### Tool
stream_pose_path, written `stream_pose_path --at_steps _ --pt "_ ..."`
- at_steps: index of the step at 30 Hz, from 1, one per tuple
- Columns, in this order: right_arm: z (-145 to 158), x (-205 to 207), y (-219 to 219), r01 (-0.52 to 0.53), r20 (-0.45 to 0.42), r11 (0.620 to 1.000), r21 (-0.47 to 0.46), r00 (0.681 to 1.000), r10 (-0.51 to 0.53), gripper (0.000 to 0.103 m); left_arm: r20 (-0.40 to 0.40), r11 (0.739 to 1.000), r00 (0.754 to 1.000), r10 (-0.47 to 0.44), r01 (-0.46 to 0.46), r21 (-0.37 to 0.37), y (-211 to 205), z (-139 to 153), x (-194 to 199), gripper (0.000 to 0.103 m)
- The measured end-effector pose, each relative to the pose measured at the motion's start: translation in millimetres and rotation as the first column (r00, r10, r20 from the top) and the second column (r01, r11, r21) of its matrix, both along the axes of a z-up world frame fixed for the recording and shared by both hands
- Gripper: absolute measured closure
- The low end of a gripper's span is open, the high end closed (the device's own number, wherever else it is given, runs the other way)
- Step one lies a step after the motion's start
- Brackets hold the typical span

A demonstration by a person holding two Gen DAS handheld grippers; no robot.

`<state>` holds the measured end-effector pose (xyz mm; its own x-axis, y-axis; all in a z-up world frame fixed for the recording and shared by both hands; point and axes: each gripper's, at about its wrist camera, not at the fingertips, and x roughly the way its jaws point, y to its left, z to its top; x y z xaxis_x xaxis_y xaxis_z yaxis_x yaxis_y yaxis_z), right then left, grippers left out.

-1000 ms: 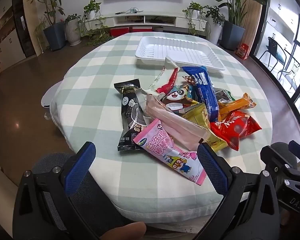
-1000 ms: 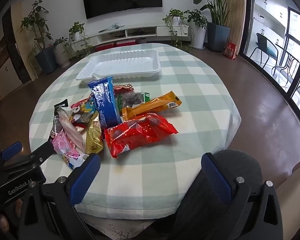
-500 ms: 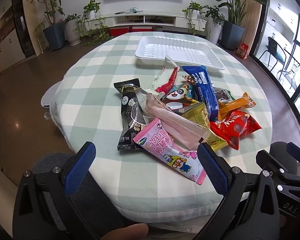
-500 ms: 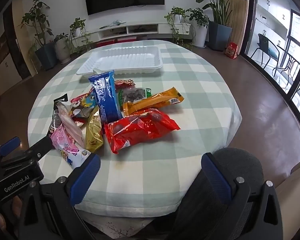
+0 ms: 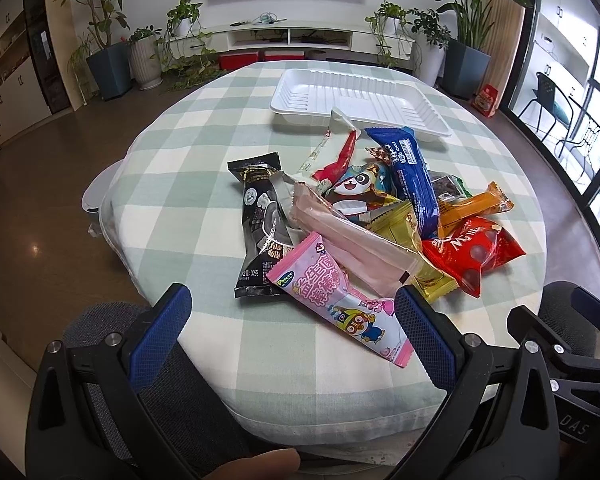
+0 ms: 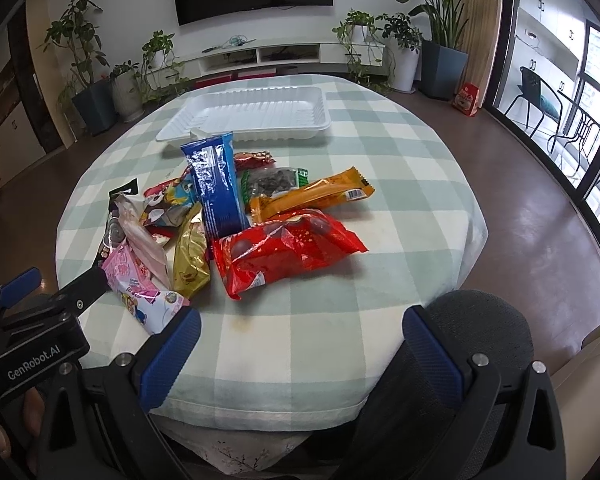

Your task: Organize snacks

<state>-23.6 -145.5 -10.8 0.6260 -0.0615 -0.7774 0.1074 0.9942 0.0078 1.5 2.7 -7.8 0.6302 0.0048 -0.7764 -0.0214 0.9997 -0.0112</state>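
- Living-room setting in the left wrist view: a round counter (image 5: 188,148) under green check cloth, plants and a wall television beyond
- Left tongs (image 5: 292,334) spread wide and empty, hovering at the near edge of the counter, just short of the pink snack packet (image 5: 340,304)
- Snack pile sits mid-counter, packets overlapping: black packet (image 5: 260,220) to the left, blue packet (image 5: 412,176) leaning over the middle, red bag (image 5: 472,252) to the right
- White tray (image 5: 356,100) lies behind the pile, empty, its near rim touched by one wrapper
- Right wrist view: right tongs (image 6: 300,354) spread wide, holding nothing, low at the near edge; red bag (image 6: 288,248) and orange bar (image 6: 312,196) are the nearest loose items
- Judgement: no packet is yet moved; take top, unpinned packets first, grip a flat sealed end, lift clear before carrying to the tray so neighbours are not dragged
- Against the earlier frames: the pile and tray are unchanged, the right view has drawn slightly closer, and the right tongs sit lower in the left view
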Motion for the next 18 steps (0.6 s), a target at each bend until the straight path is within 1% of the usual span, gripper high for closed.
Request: stream_pose_path --at_steps 18 --pt "-1.0 -0.7 0.9 -0.001 -0.005 1.0 0.001 1.0 0.001 0.0 -0.003 1.0 1.0 0.001 -0.001 0.002 -0.9 -1.3 -0.1 0.0"
